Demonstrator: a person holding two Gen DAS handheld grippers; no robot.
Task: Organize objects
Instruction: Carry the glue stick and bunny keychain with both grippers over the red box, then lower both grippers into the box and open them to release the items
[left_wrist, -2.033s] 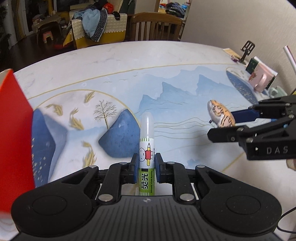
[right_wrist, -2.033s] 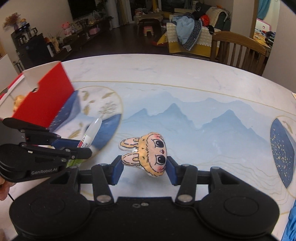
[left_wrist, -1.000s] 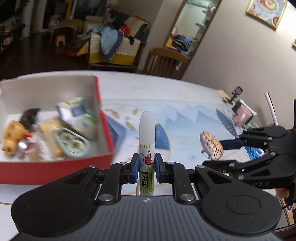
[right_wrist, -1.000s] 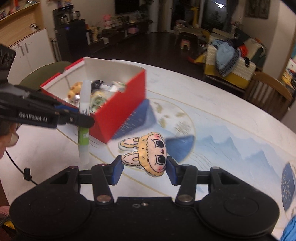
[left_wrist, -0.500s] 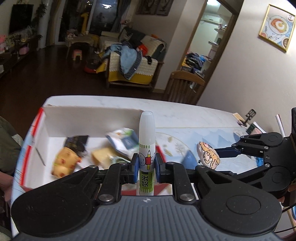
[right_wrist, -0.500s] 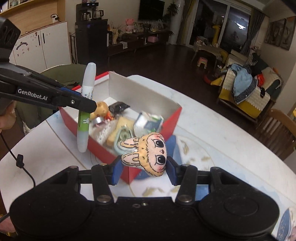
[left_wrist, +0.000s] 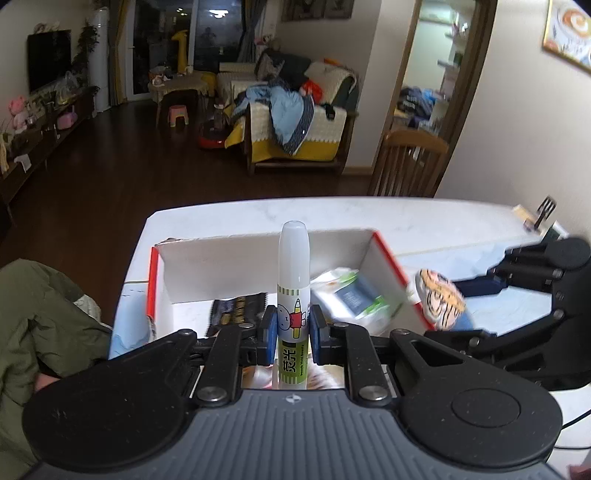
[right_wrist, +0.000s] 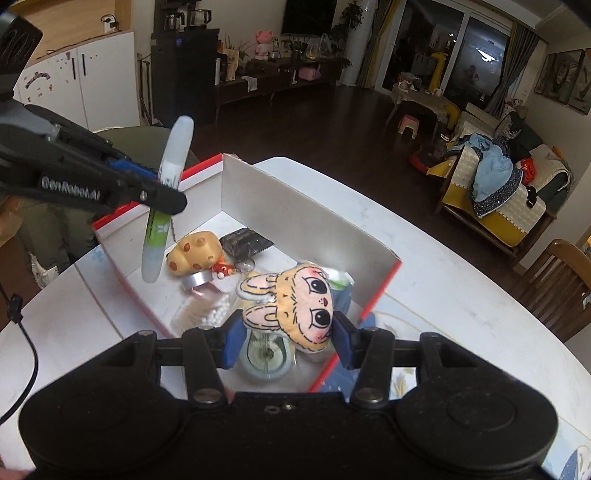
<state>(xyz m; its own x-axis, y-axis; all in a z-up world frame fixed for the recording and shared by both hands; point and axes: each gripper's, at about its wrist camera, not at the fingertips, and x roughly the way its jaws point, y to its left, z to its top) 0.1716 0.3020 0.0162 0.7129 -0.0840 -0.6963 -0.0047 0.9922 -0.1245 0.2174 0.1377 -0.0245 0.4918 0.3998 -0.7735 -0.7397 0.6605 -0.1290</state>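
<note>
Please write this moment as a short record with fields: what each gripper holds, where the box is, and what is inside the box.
left gripper: shut on the highlighter pen, held above the box
right gripper: shut on the plush rabbit head, held above the box
box: red outside, white inside, open top, on the white table
box contents seen: yellow spotted toy, dark snack packet, round tin, green-white packet
release: not yet done, both items in the grippers
</note>
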